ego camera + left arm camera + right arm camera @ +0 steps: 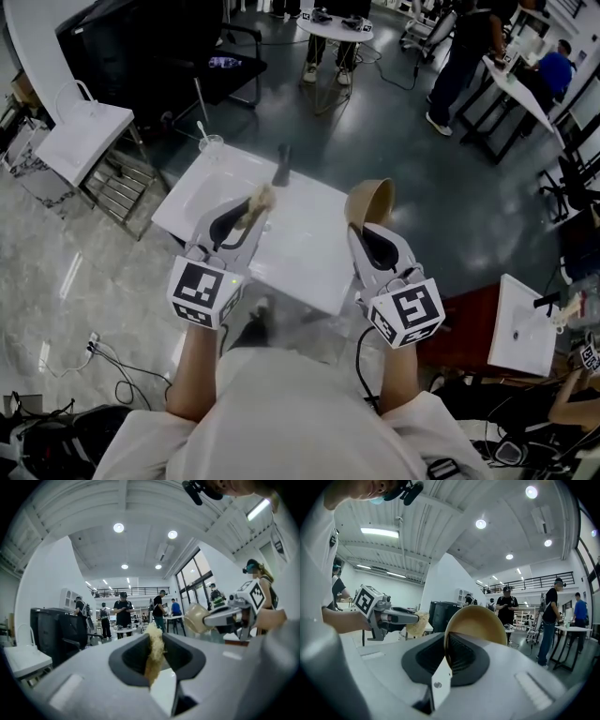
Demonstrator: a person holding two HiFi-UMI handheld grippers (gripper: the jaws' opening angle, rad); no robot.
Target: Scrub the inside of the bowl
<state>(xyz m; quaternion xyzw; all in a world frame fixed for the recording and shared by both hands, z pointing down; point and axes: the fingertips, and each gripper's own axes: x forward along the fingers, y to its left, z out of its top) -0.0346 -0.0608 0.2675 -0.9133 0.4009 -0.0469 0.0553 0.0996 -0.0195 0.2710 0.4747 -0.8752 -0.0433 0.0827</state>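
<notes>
Tan bowl (370, 202) hung over the table's (300, 253) right edge, rim clamped in the right gripper (364, 228) jaws, left gripper (251, 214) jaws pinching a yellowish scrubber (262, 199) just beside it; scrubbing pressure could twist the bowl out of that thin rim grip.

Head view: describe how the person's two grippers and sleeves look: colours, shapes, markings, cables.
The left gripper and right gripper are pale grey shells with dark oval recesses at the jaws. Each bears a white cube with black square markers. A black cable hangs below the right one. The shirt is pale, short-sleeved.
</notes>
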